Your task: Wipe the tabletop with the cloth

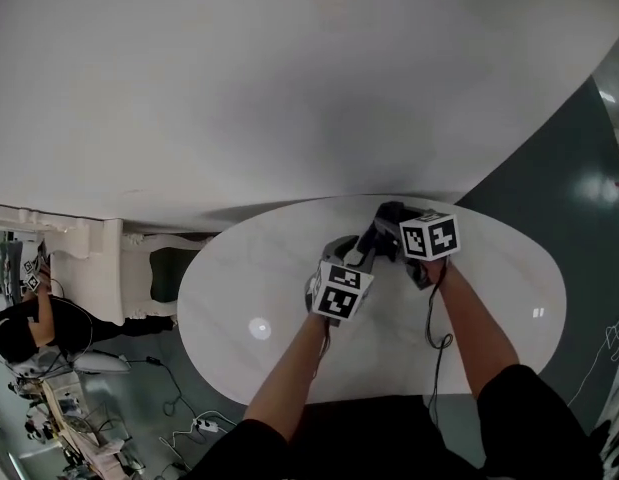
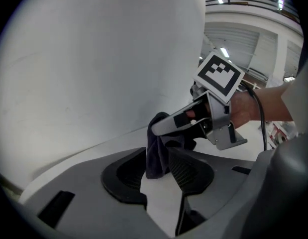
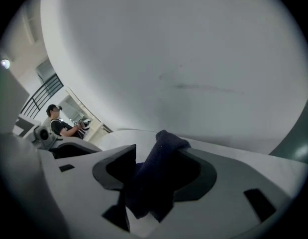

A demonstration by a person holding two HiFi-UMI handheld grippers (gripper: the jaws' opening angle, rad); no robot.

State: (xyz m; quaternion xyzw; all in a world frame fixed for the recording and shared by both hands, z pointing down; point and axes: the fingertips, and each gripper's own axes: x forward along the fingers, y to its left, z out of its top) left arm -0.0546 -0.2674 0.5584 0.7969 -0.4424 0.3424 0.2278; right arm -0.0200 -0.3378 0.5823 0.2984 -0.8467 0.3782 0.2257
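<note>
A dark blue fabric cloth [image 3: 150,180] is being borne draped inside the released right claw [image 3: 156,158]; it is also being straddled by the released left claw [image 2: 157,159].

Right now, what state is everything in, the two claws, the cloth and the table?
Dark navy fabric cloth: bunched, hanging between both claws.
Left claw: open, cloth's end inside it, unpinched.
Right claw: open wide, cloth draped on it, unclamped.
Glossy white oval tabletop: shiny, reflecting lights.

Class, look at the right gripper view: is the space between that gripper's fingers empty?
No, a dark cloth hangs in the gap between the right gripper's fingers, draped over one of them.
</note>
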